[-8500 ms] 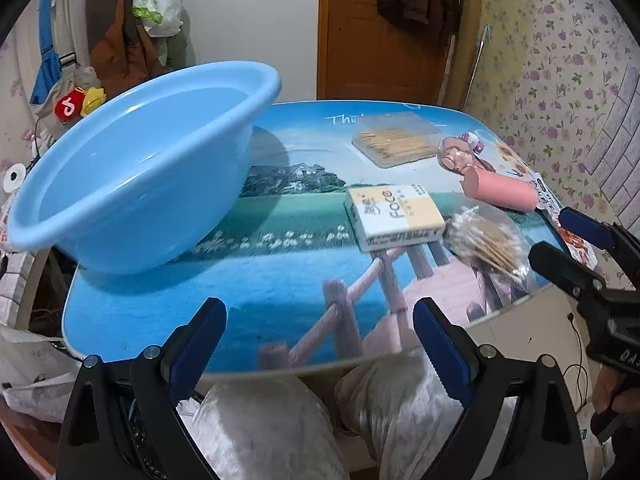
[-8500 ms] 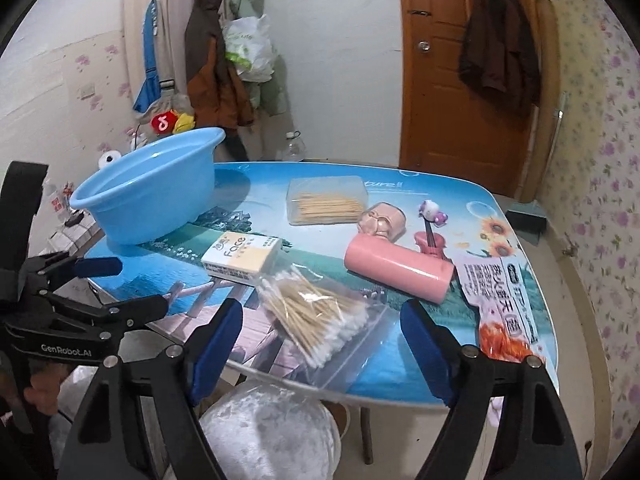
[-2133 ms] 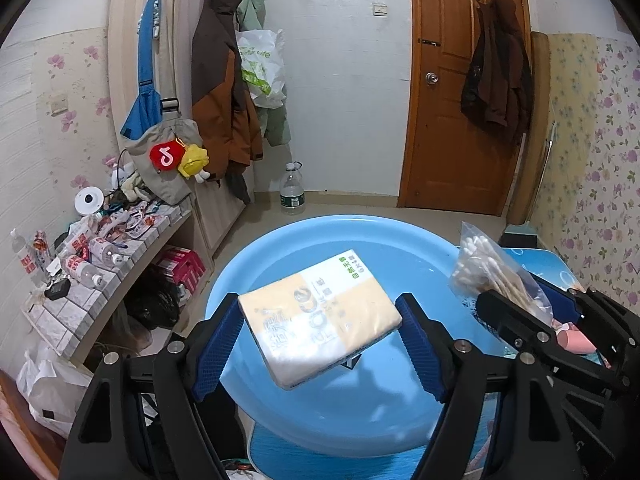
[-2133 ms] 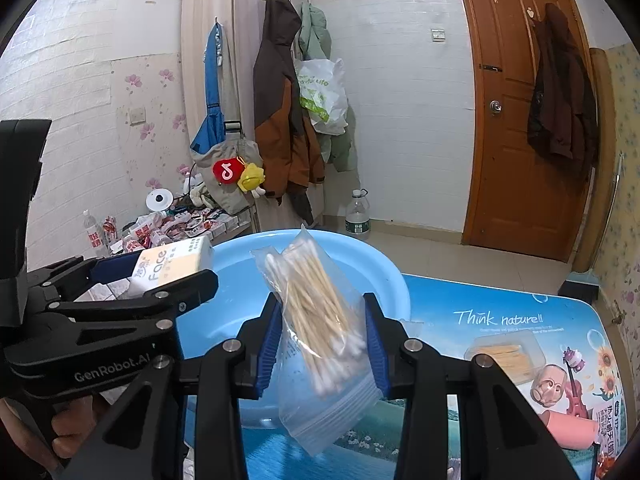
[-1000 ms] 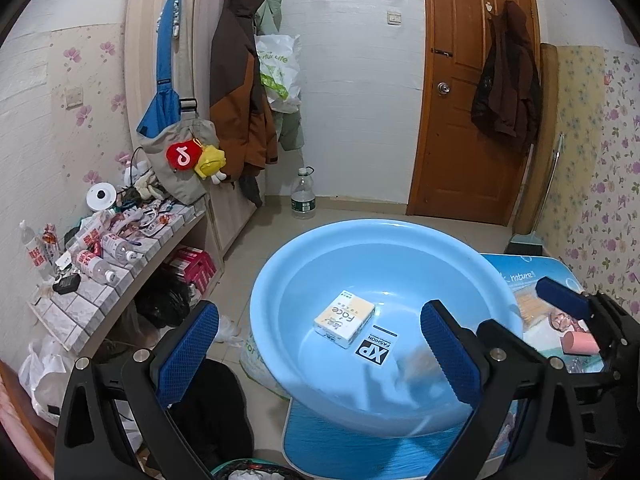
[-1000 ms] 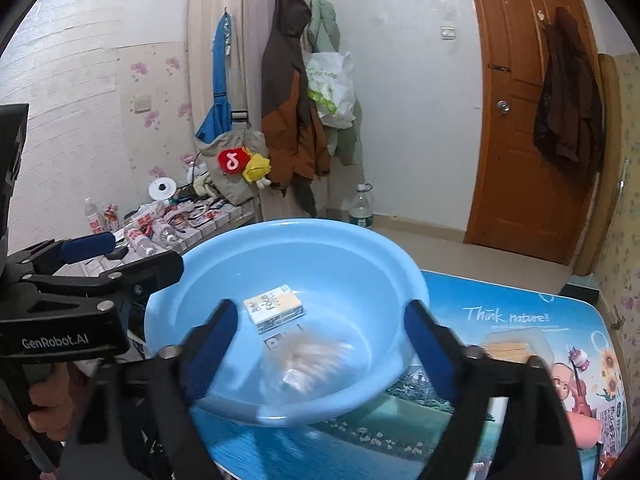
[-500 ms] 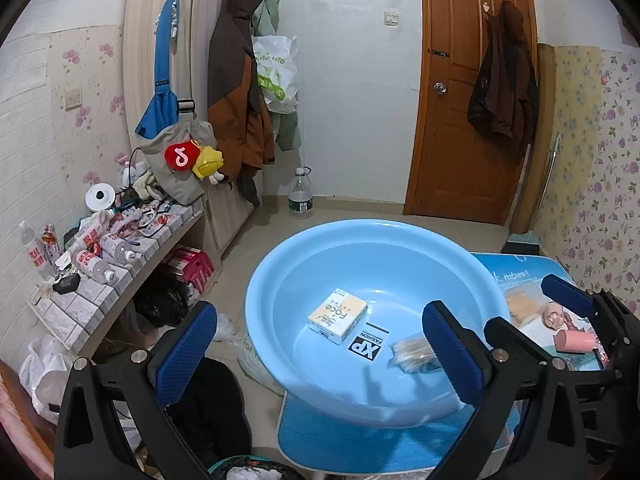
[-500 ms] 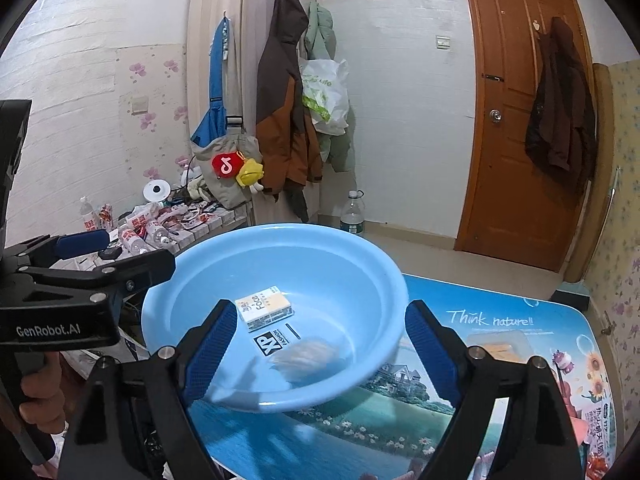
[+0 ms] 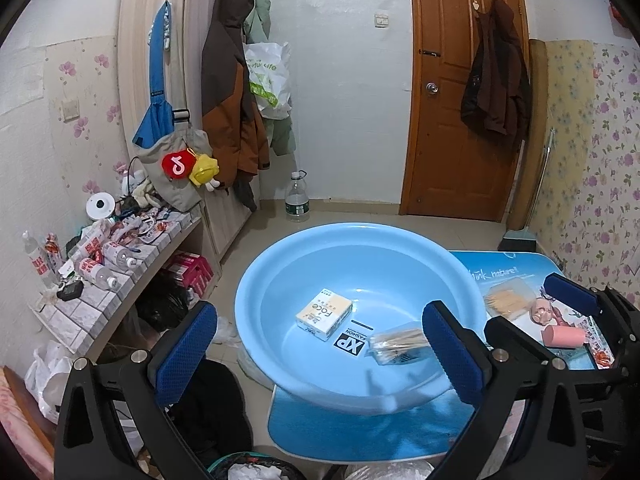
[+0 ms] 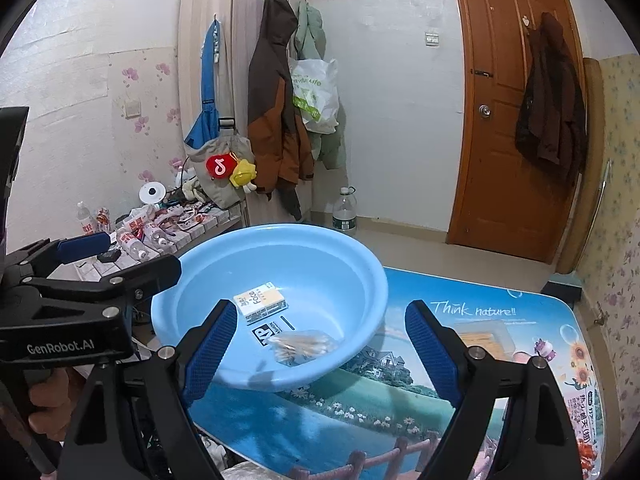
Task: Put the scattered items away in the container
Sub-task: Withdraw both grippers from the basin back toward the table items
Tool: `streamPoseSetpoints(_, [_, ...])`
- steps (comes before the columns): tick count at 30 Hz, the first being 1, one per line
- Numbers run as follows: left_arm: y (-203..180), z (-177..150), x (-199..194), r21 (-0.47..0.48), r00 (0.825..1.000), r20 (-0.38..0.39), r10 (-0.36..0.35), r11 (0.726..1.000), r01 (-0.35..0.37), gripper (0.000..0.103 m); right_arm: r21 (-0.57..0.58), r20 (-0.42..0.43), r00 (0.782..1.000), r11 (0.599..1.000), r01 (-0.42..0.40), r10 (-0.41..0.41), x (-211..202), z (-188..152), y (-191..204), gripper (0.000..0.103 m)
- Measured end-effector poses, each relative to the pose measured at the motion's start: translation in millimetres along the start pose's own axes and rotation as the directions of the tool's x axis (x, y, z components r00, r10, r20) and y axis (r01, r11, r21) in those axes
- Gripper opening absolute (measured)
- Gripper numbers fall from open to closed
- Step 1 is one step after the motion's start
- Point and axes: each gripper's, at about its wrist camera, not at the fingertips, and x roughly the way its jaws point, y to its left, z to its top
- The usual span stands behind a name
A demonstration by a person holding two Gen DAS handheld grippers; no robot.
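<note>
Both claws spread and empty, left claw (image 9: pixel 320 344), right claw (image 10: pixel 320 344), pink cylinder (image 9: pixel 564 335) only in left view

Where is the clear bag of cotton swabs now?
The clear bag of cotton swabs lies inside the blue plastic basin, right of the small tissue pack.

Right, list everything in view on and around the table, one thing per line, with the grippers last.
basin: one, light blue, at the table's end nearest the wardrobe.
tissue pack: one, white and yellow, lying in the basin.
bag of cotton swabs: one, clear, in the basin beside the pack.
box of toothpicks: one, clear, on the table.
pink cylinder: one, on the table, far side.
table: one, printed landscape top.
water bottle: one, clear, on the floor by the wall.
door: one, brown, shut.
left gripper: one, black with blue pads, open, empty.
right gripper: one, same colours, open, empty.
</note>
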Motion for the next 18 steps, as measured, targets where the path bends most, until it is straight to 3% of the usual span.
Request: streamPoseSetpoints(18, [31.8,-3.9,-11.6,-0.05,0.998,-0.025,0.052,0.997,-0.053,0.103,-0.052,-0.044,0.999,0.999,0.002,-0.004,-7.5,9.5,47.9,0.088])
